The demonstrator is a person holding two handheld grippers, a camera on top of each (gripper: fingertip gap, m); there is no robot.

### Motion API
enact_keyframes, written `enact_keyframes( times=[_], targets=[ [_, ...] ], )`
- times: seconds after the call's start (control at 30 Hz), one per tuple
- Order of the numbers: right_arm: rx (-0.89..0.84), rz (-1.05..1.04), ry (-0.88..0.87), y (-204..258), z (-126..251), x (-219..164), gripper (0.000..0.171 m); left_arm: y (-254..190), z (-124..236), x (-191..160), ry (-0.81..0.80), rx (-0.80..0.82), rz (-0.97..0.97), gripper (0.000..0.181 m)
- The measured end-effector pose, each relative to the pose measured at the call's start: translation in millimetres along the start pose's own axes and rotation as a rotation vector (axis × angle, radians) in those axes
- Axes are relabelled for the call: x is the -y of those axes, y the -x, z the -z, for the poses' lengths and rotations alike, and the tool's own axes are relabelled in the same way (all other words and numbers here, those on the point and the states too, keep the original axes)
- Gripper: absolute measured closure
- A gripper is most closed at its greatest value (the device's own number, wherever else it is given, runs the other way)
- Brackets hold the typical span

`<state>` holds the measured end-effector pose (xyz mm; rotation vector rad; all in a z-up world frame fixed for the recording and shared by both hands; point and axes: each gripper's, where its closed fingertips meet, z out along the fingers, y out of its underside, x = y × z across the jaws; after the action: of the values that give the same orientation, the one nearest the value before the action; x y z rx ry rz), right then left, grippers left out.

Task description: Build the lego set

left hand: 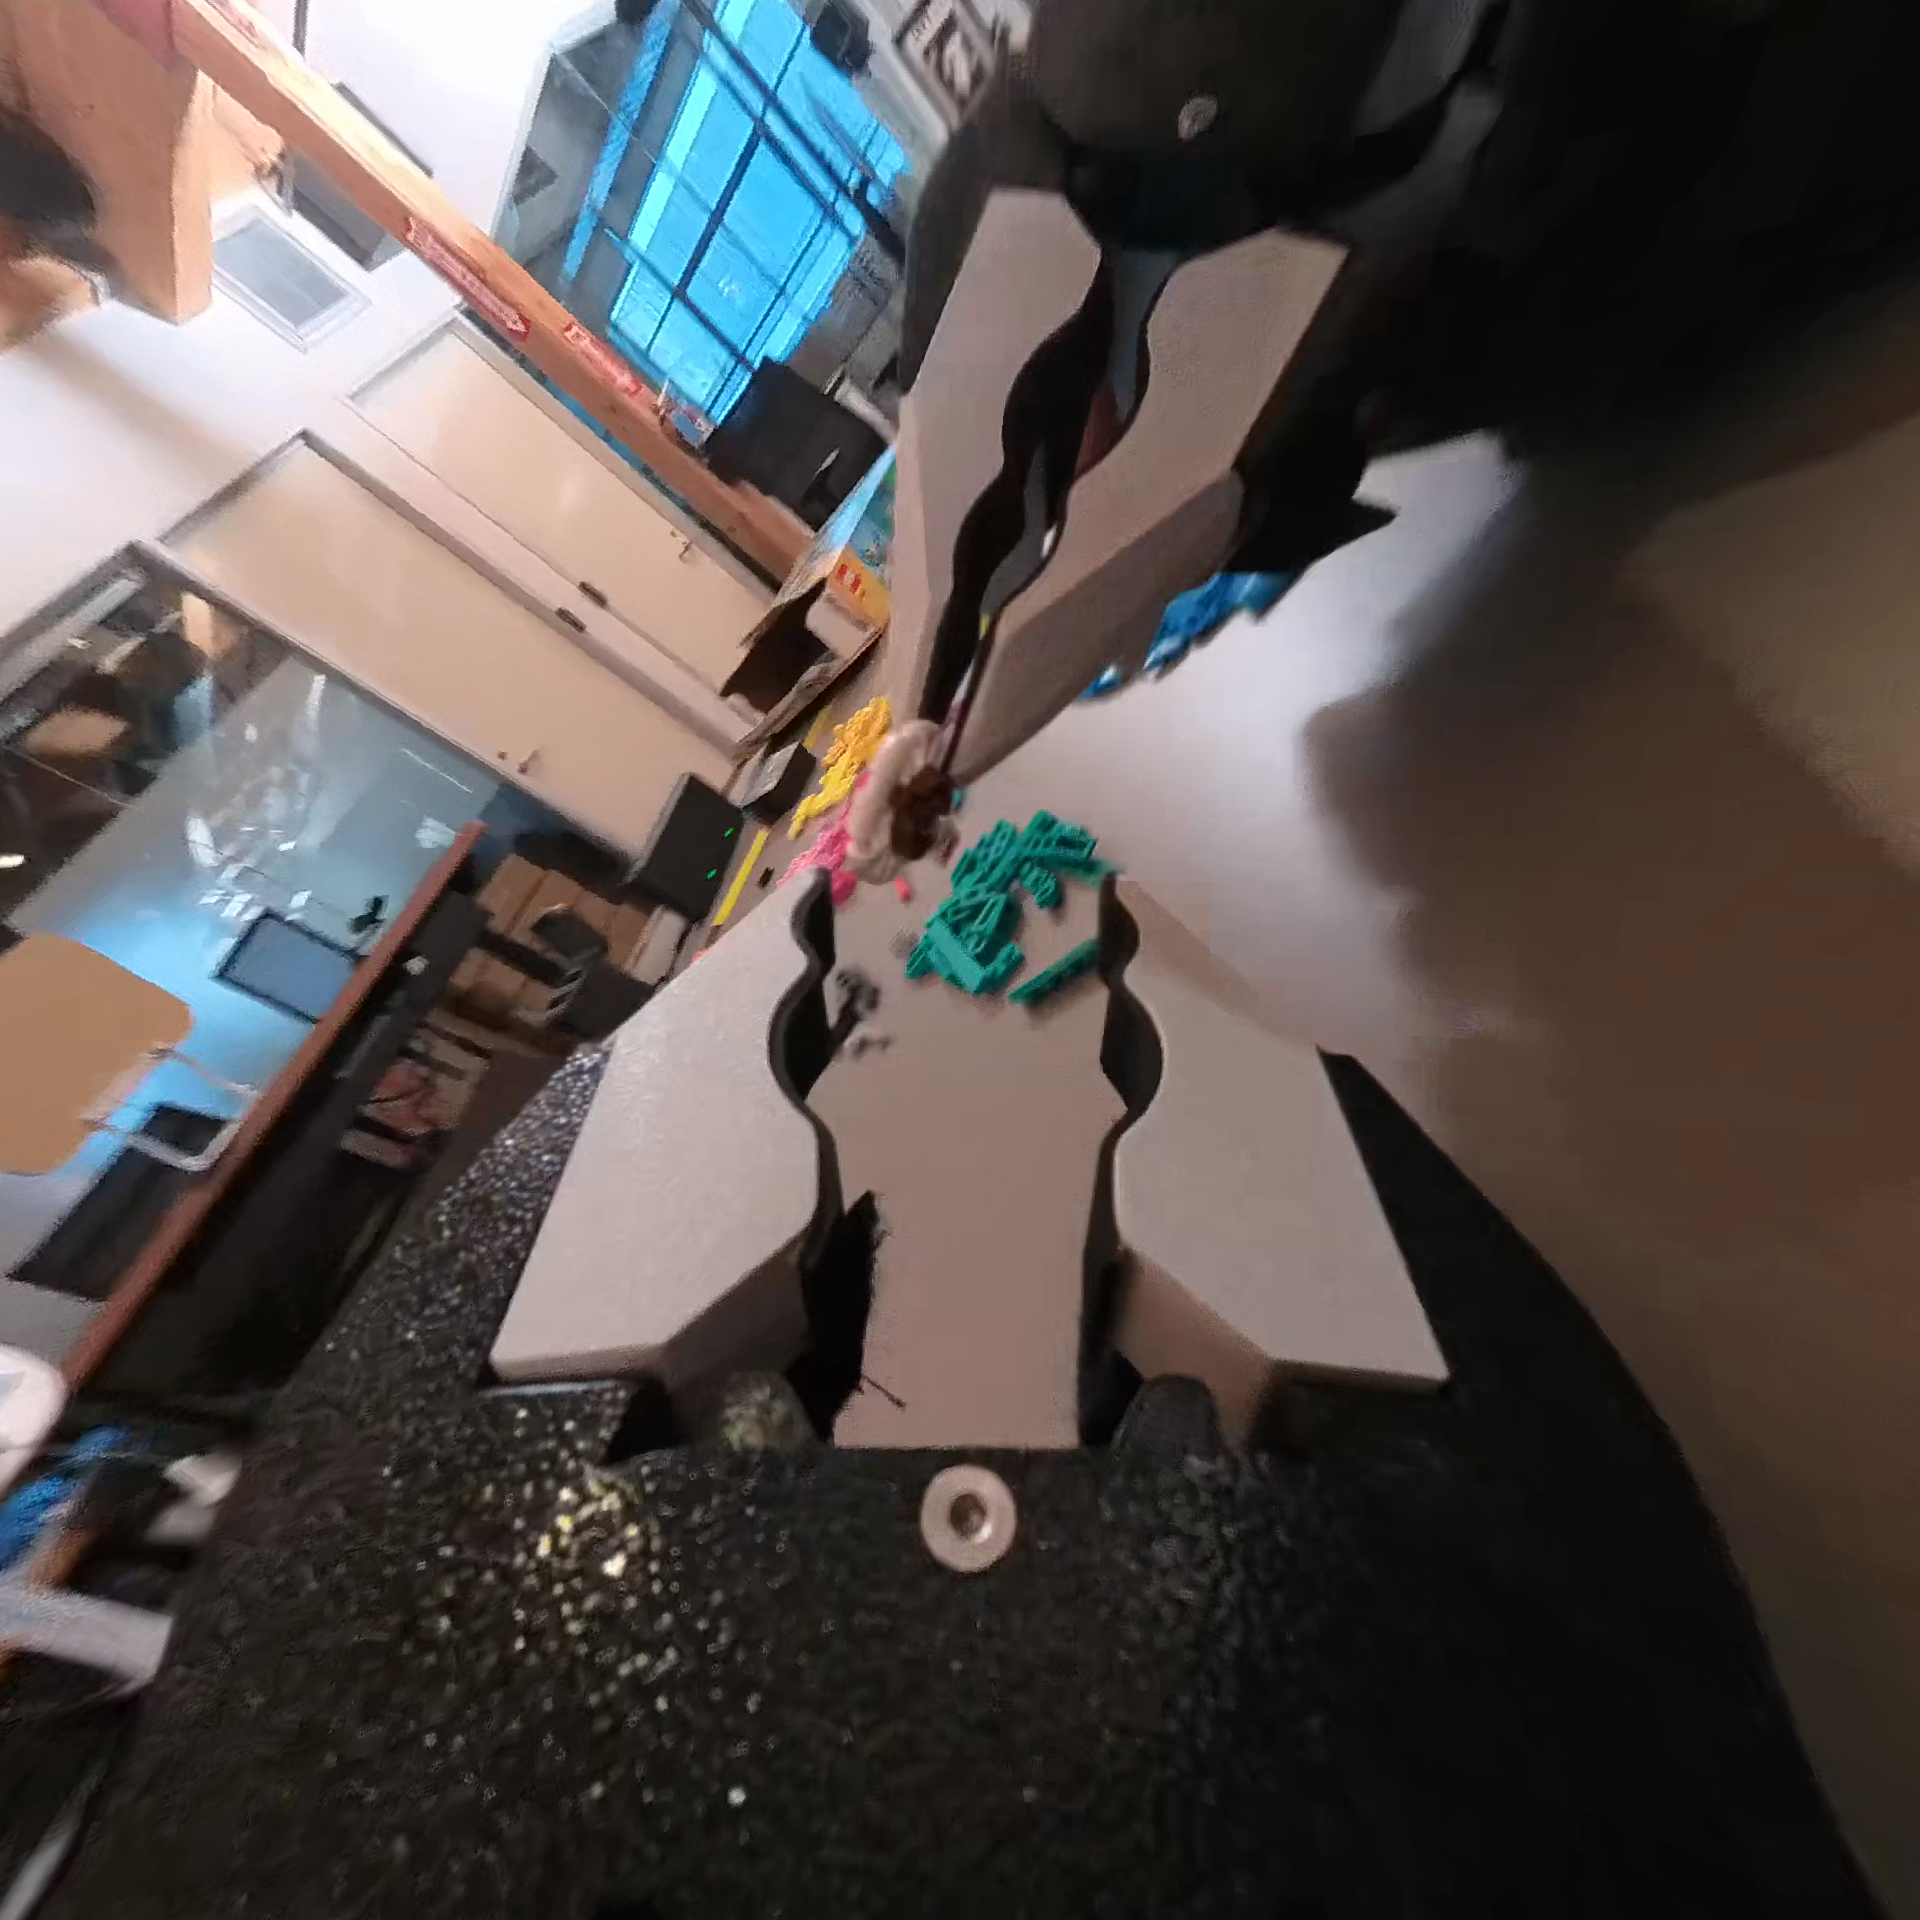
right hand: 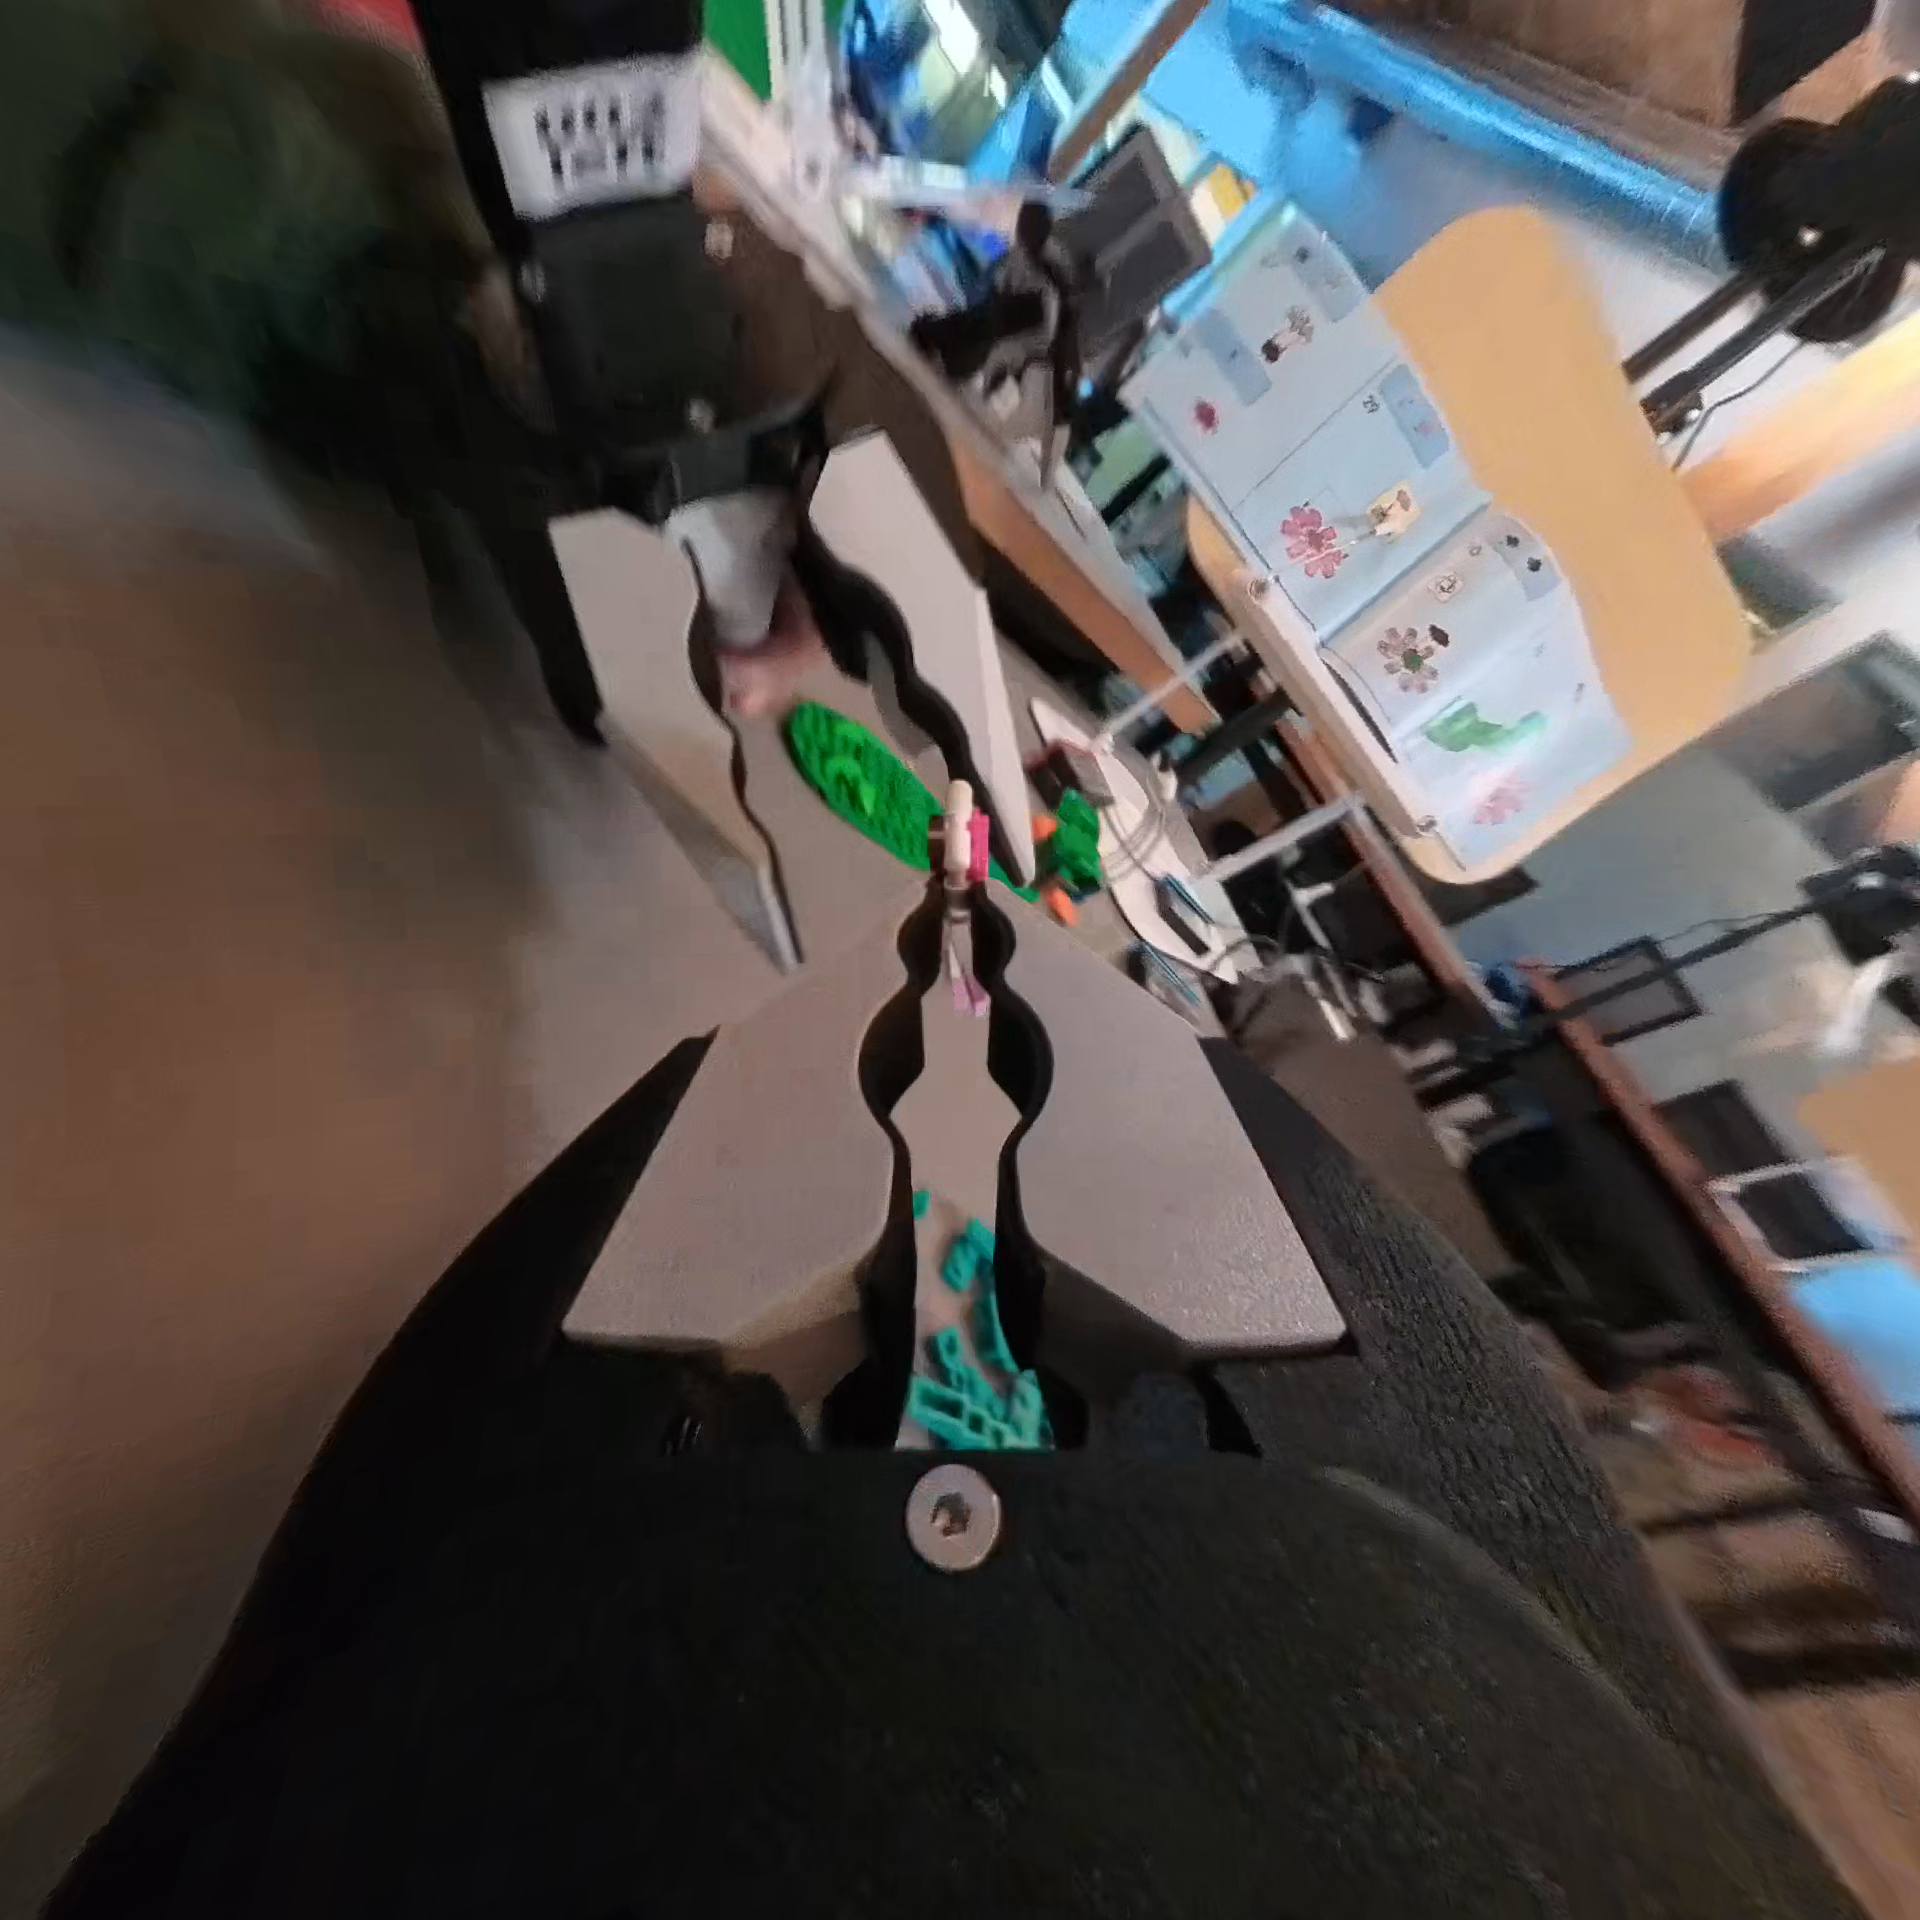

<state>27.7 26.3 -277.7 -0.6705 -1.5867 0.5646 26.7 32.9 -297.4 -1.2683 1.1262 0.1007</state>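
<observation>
My right gripper (right hand: 961, 906) is shut on a small flower piece (right hand: 962, 831), cream and pink, seen edge-on at its tips. In the left wrist view the same piece (left hand: 902, 800) shows cream petals and a dark brown centre, held by the right gripper's fingers (left hand: 1081, 582) coming from above. My left gripper (left hand: 966, 891) is open and empty, with its tips just below the flower piece. In the right wrist view its fingers (right hand: 665, 665) stand wide apart facing my right gripper. A heap of teal bricks (left hand: 992, 920) lies on the table under both grippers.
Sorted heaps lie on the pale table (left hand: 1299, 790): yellow (left hand: 852, 743), pink (left hand: 831, 852), blue (left hand: 1210, 613) and bright green (right hand: 852, 779). A small green and orange build (right hand: 1070, 842) stands beyond. An open cardboard box (left hand: 821, 613) sits at the far end. Light blue instruction pages (right hand: 1392, 582) lie to the right.
</observation>
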Motion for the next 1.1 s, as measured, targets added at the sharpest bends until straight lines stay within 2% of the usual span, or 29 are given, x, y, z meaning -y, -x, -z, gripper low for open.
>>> enact_keyframes(
  times=[0.1, 0.23, 0.4, 0.5, 0.6, 0.73, 0.83, 0.93, 1.1],
  targets=[
    [0.081, -0.162, -0.146, 1, 8, 18, 0.168, -2, 7, 24, -0.166, -0.063, 0.158, 0.13],
    [0.191, -0.285, -0.28, 7, 17, 36, 0.168, 3, 23, 52, -0.374, -0.156, 0.364, 0.145],
    [0.251, -0.307, -0.308, 14, 18, 42, 0.168, -6, 27, 59, -0.409, -0.199, 0.341, 0.169],
    [0.271, -0.315, -0.317, 17, 19, 44, 0.168, -6, 29, 61, -0.425, -0.213, 0.347, 0.171],
    [0.261, -0.314, -0.317, 15, 18, 43, 0.168, -6, 29, 61, -0.415, -0.203, 0.31, 0.173],
    [0.108, -0.282, -0.271, -4, 14, 33, 0.147, 5, 28, 53, -0.358, -0.1, 0.208, 0.173],
    [0.02, -0.312, -0.248, -23, 18, 23, 0.145, 2, 15, 29, -0.202, -0.019, -0.017, 0.173],
    [-0.052, -0.35, -0.205, -38, 19, 4, 0.142, -17, -1, 11, -0.084, -0.047, -0.242, 0.173],
    [-0.085, -0.415, 0.093, -53, -8, -40, 0.151, -19, -4, 0, -0.037, -0.052, -0.295, 0.173]
  ],
)
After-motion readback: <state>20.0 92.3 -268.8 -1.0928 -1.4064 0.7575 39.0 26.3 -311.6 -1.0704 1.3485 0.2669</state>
